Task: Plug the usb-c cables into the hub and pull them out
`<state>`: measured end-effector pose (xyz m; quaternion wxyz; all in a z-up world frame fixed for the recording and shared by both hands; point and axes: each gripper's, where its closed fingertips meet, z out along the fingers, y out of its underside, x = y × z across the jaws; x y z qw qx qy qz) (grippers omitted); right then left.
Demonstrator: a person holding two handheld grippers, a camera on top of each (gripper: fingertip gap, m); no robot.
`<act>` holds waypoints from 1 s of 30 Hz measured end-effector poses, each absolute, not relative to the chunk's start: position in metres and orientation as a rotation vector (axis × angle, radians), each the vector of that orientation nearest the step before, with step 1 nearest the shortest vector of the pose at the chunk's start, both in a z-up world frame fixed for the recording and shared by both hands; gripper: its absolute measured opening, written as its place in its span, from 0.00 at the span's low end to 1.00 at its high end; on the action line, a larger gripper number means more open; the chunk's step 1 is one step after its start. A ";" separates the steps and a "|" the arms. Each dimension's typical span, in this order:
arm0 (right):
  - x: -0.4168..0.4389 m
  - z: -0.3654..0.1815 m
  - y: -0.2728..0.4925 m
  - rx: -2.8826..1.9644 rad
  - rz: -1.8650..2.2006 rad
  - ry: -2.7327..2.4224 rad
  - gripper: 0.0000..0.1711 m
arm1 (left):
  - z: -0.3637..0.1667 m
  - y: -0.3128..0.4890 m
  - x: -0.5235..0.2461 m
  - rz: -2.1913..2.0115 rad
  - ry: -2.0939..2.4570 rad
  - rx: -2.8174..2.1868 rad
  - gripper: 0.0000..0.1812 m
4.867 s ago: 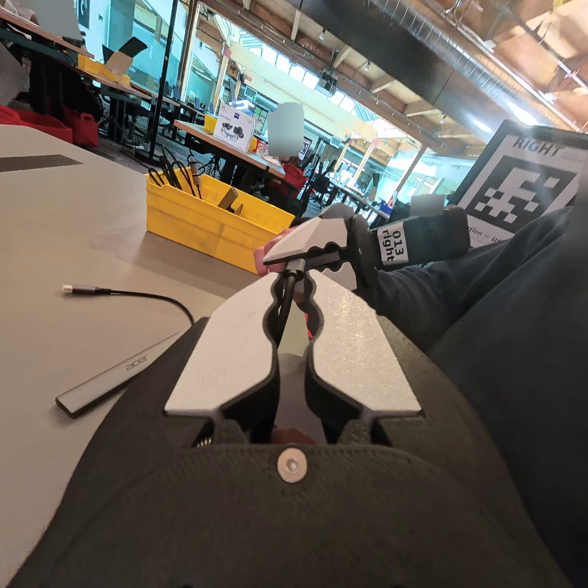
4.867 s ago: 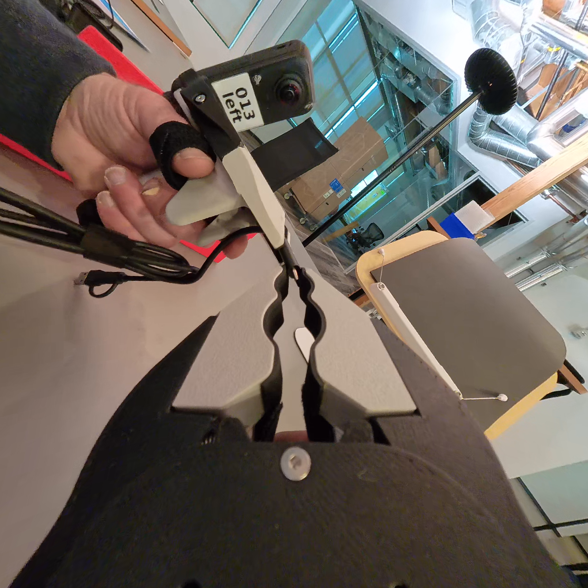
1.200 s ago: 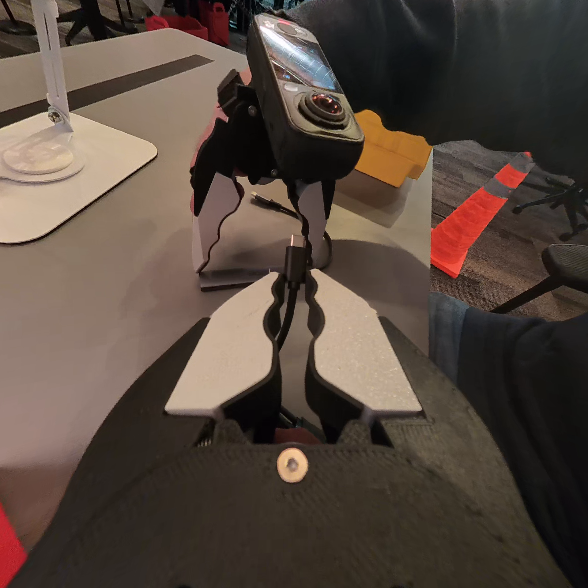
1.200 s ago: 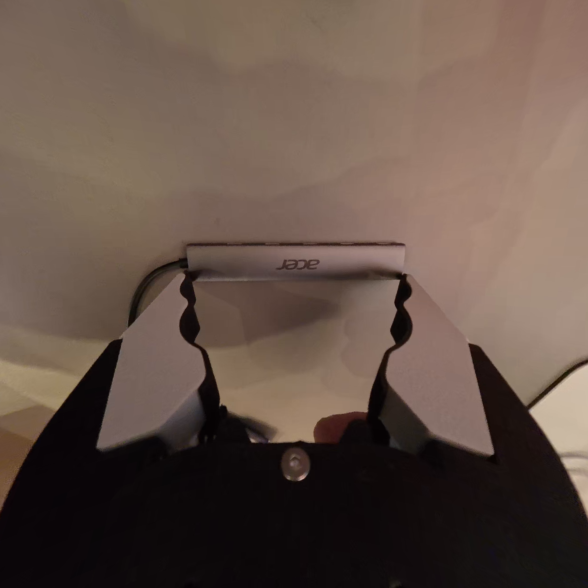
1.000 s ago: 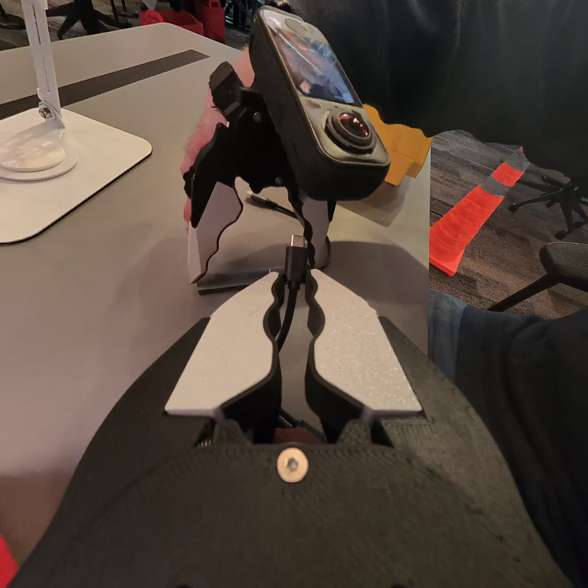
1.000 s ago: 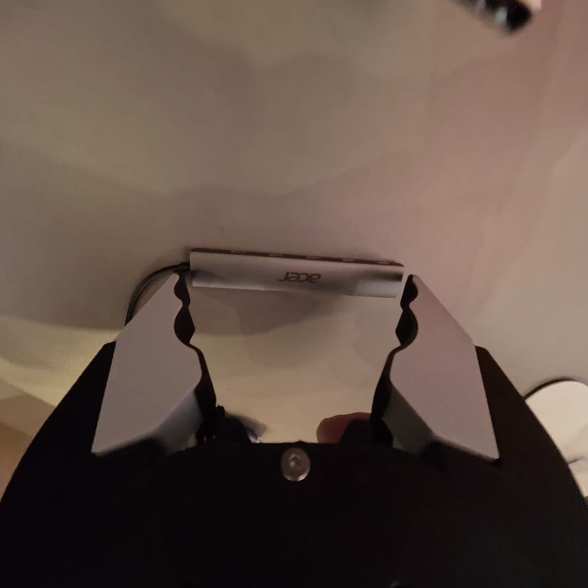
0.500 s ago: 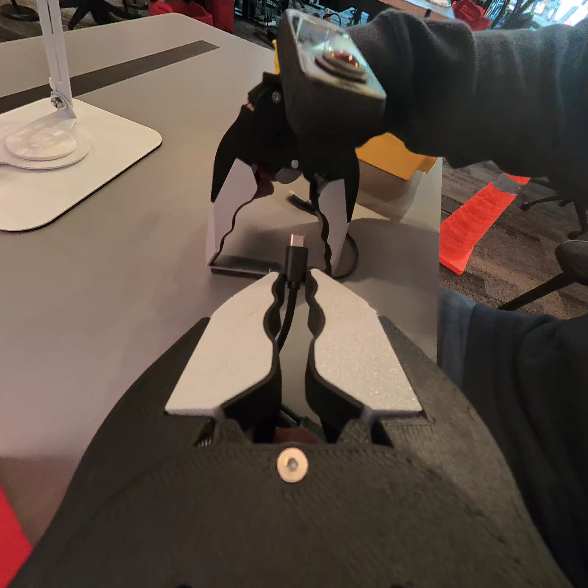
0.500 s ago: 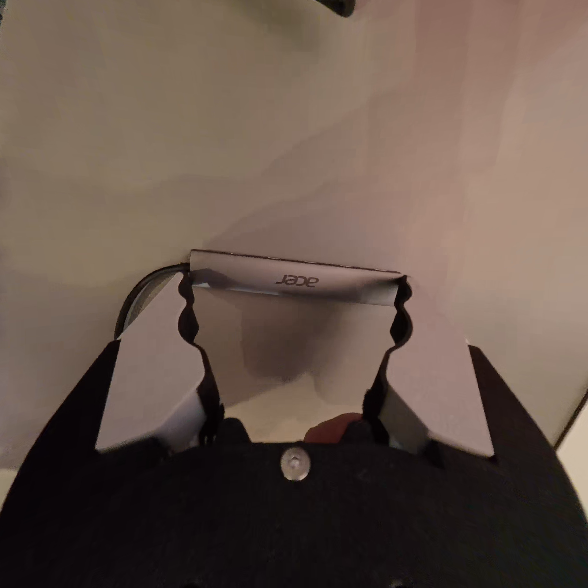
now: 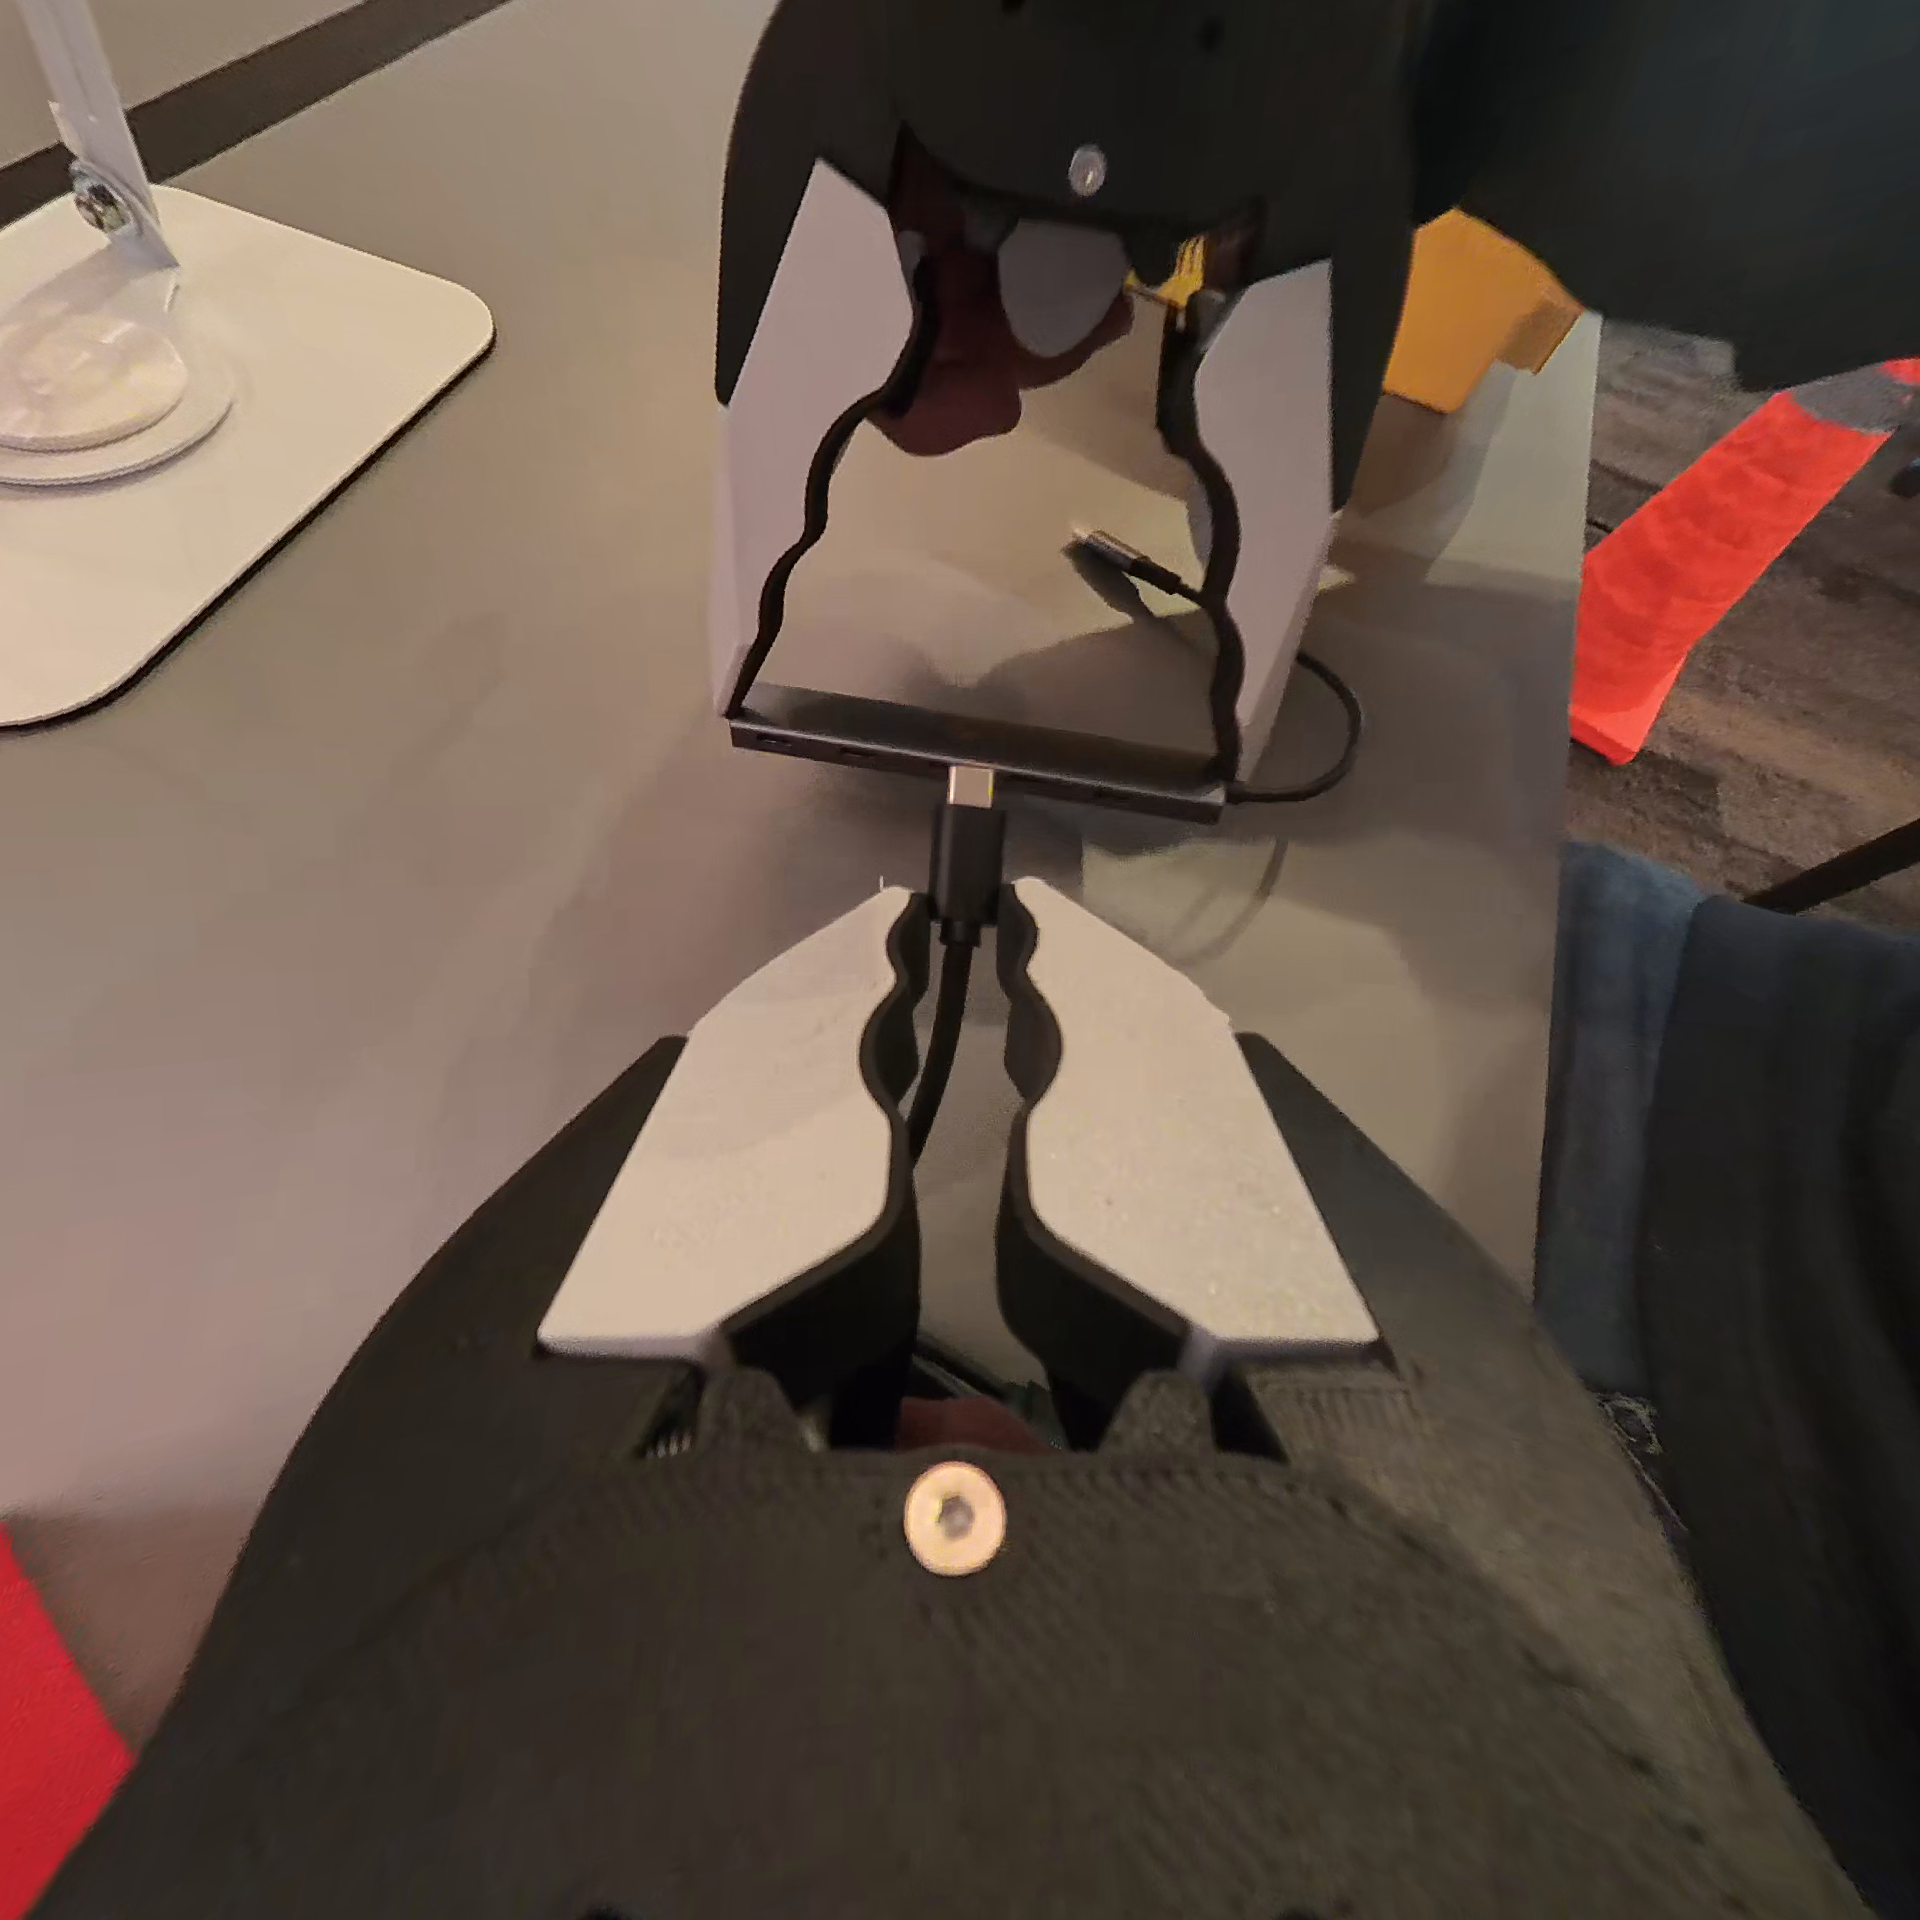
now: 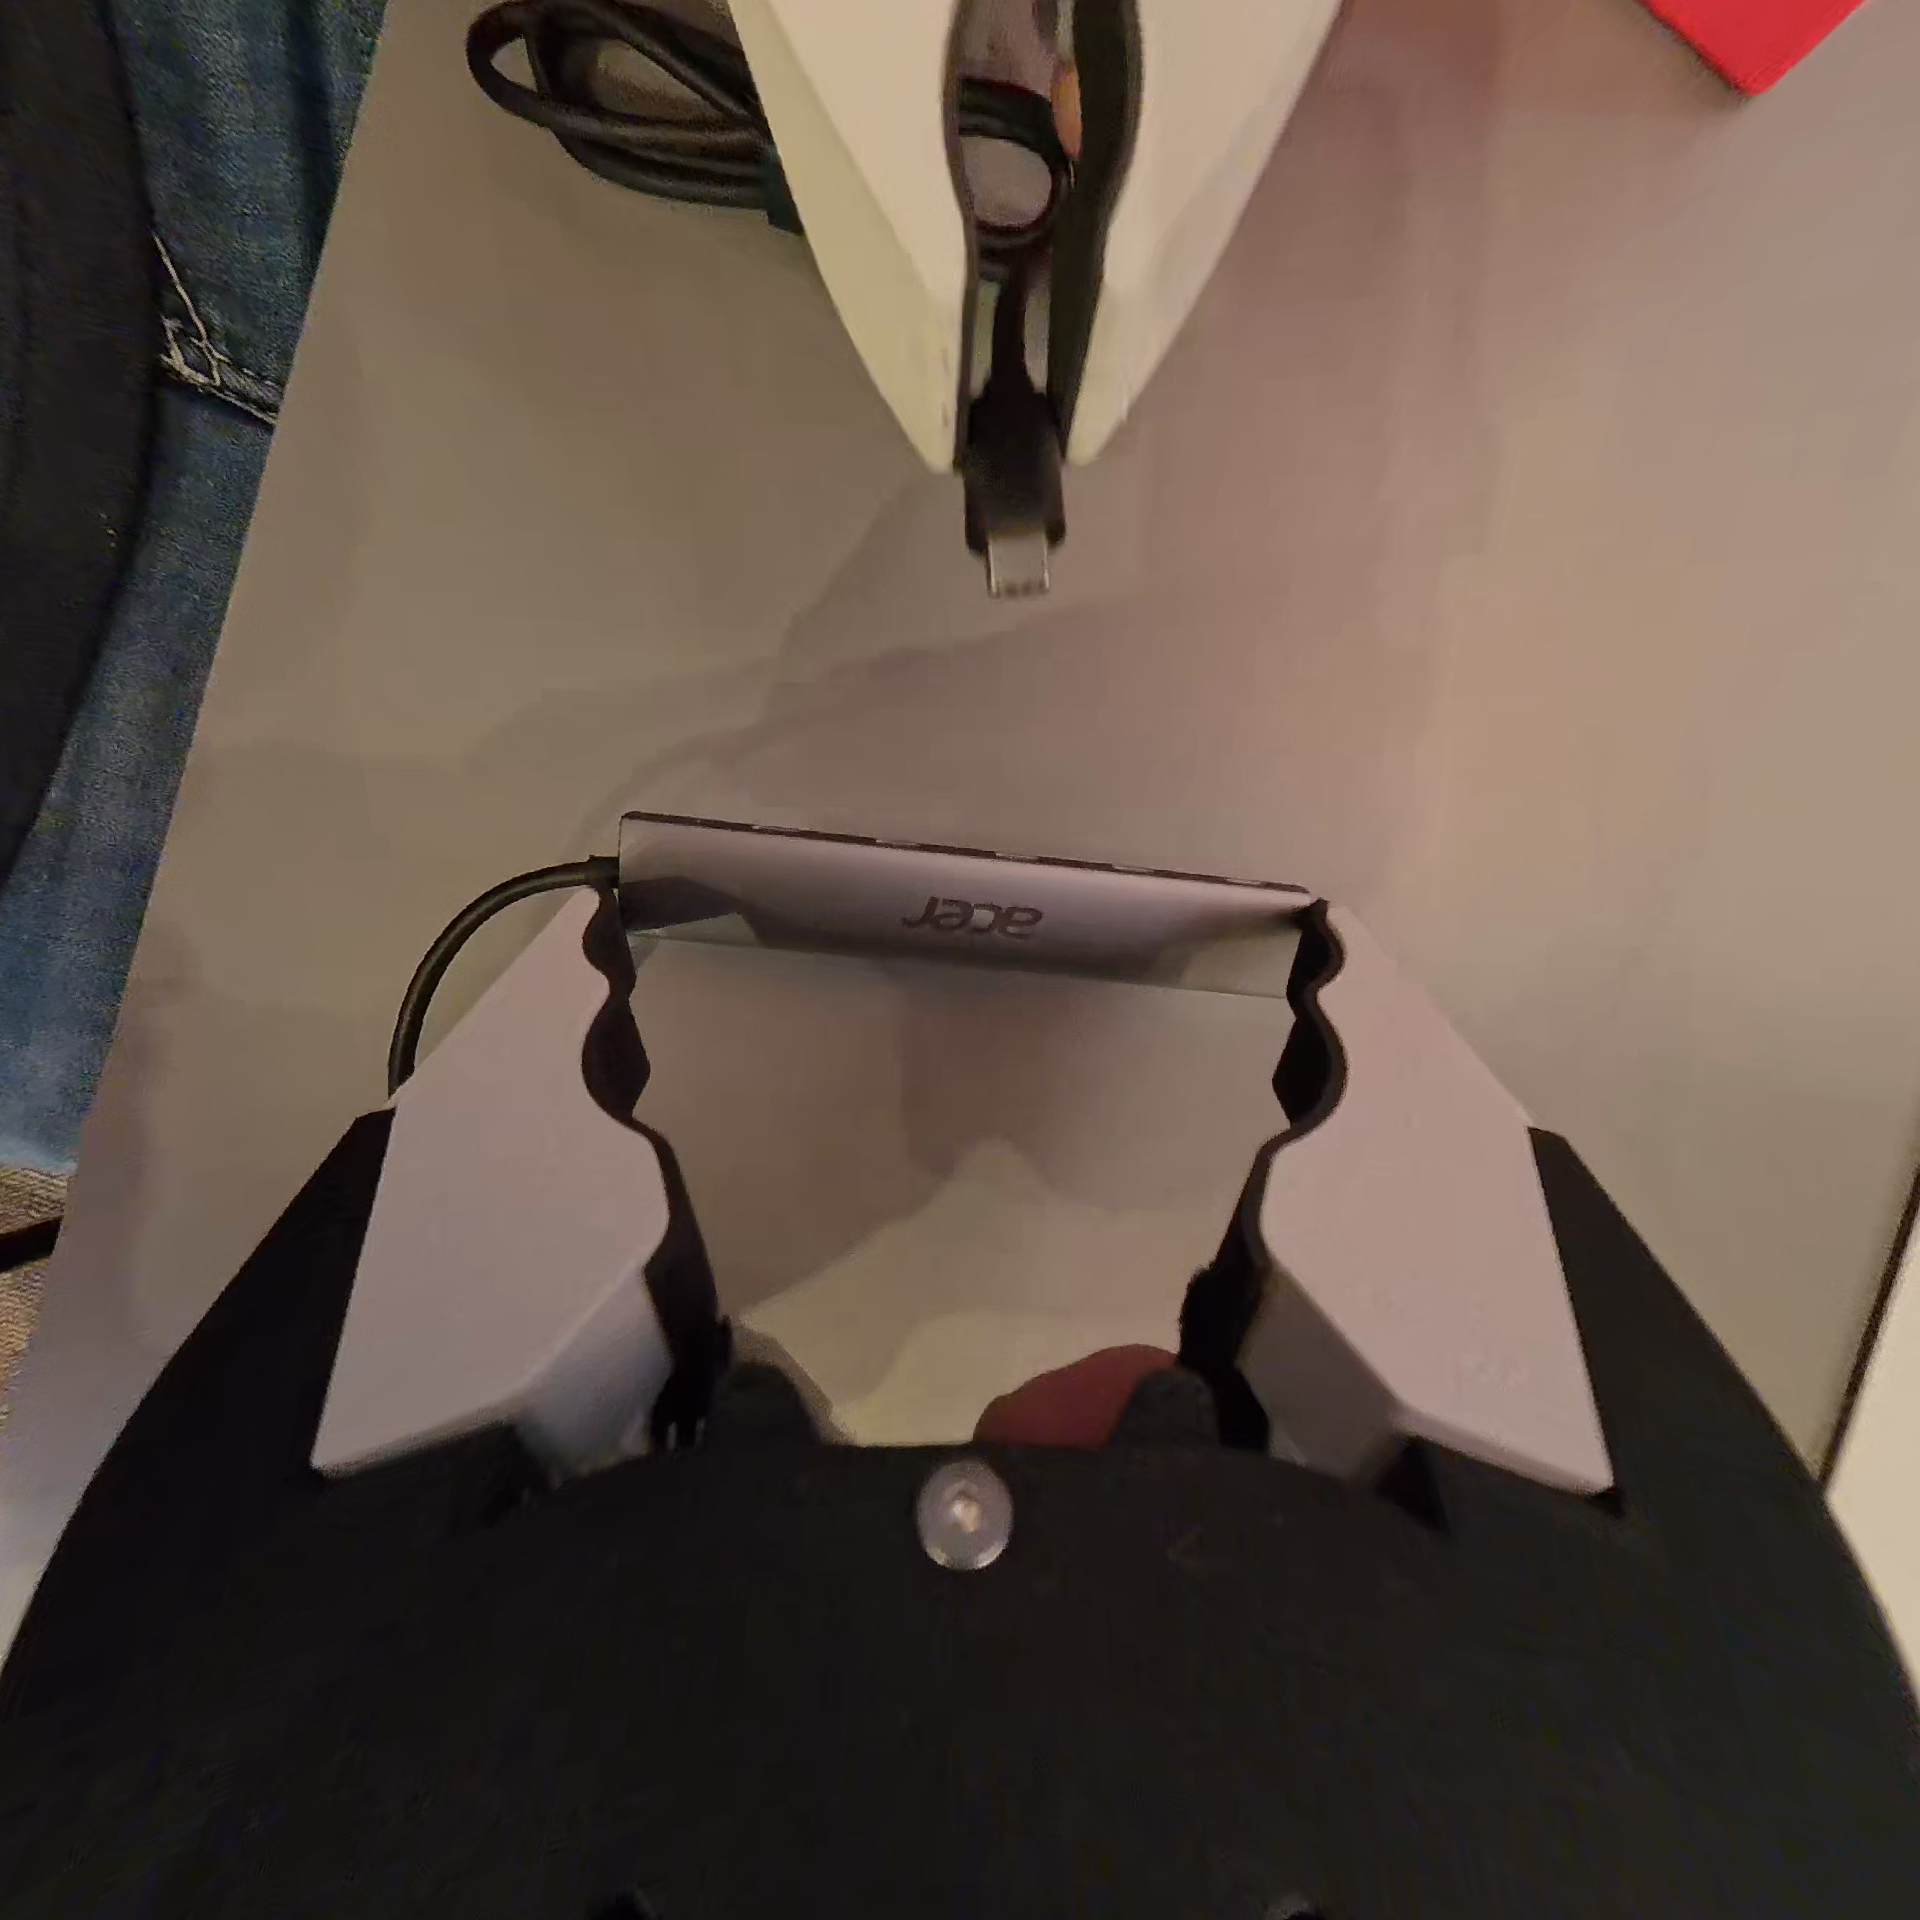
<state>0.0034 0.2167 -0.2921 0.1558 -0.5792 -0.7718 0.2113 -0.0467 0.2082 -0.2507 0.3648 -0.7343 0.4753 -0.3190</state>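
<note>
Left wrist view: the left tool (image 9: 961,902) is closed on the black plug (image 9: 971,847), and the cable runs back between its fingers. The metal tip of the plug looks to be just at the port side of the hub (image 9: 977,753), which lies flat on the grey surface (image 9: 364,831). The right tool (image 9: 987,717) stands over the hub with its jaws wide, one fingertip at each end of it. Whether it truly presses the hub or only brackets it, I cannot tell. A second cable end (image 9: 1107,551) lies loose on the surface behind the hub.

Right wrist view: here the plug (image 10: 1016,520) is clearly apart from the hub (image 10: 956,914), with bare surface (image 10: 1455,675) between them, so it is not inserted. The right tool (image 10: 961,920) has its fingertips at the two short ends of the hub, and the hub's own cord (image 10: 468,935) curves out at one end. The left tool (image 10: 1013,457) points the plug down toward the far edge.

Risks, as I judge them: the hub is thin and held only at its ends, so a push from the plug could slide or turn it if the hold is weak. The plug is gripped at its rear, so it may tilt in the fingers and meet the port at an angle, then jam or scrape. It may also aim at the wrong port, since several small openings sit in one row.
</note>
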 end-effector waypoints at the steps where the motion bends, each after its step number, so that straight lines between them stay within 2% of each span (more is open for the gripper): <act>1: 0.002 -0.290 0.215 -1.648 0.594 -2.214 0.72 | -0.253 0.208 -0.045 -0.814 1.235 -1.897 0.07; 30: -0.002 -0.289 0.203 -1.627 0.452 -2.268 0.71 | -0.283 0.206 -0.025 -0.694 1.416 -2.023 0.07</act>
